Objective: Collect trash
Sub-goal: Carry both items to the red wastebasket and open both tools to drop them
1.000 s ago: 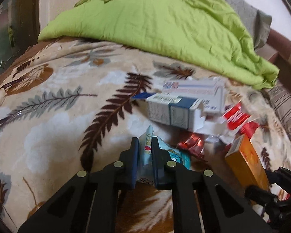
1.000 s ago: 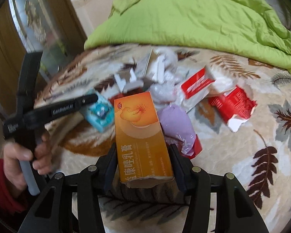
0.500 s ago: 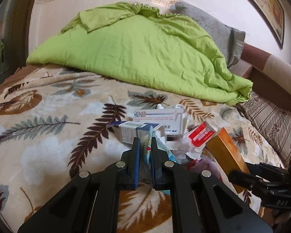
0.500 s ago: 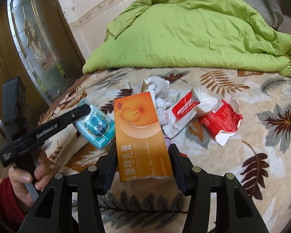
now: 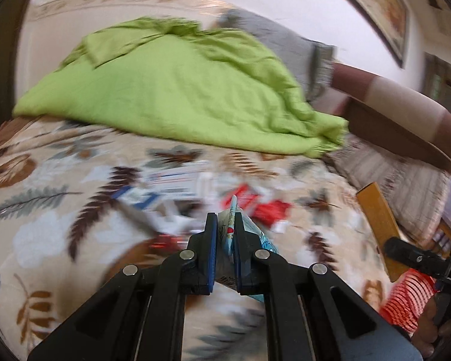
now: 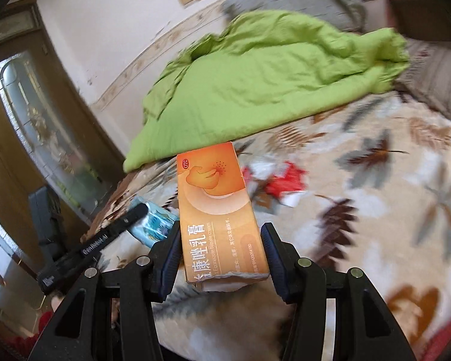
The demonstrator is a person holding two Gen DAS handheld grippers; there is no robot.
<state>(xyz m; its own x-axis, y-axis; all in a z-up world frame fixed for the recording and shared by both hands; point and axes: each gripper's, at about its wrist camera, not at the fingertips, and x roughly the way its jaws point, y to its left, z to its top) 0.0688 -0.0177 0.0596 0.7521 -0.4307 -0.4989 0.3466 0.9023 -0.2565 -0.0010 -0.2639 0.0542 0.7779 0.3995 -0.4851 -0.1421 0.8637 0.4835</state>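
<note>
Both tongs have come up higher off the bed since a second ago, and the trash pile now looks farther away and smaller. The right tongs [image 6: 219, 249] are clamped on an orange box [image 6: 218, 210]. It is a long cream box with a drawing of a hand on it and big letters near the bottom. Its near end is torn open. It is held up in the air over the bed [image 6: 406, 210]. The left tongs [image 5: 225, 240] are pinched tight on a light blue packet [image 5: 231, 228] with a cartoon on it, also lifted off the bed. From the right wrist view the blue packet sits just left of the orange box.

The rest of the trash [image 5: 249, 201] lies on the bed past the tongs: red wrappers and white and blue boxes. They are blurry, so I cannot tell them apart well.

The bed has a cream cover with brown and gray leaves. A green blanket [image 5: 171, 90] is heaped at the far side, with a gray pillow [image 5: 279, 39] behind it. A brown door with glass [image 6: 39, 126] stands to the left. A picture frame [image 5: 375, 3] hangs on the white wall, cut off at the edge.
</note>
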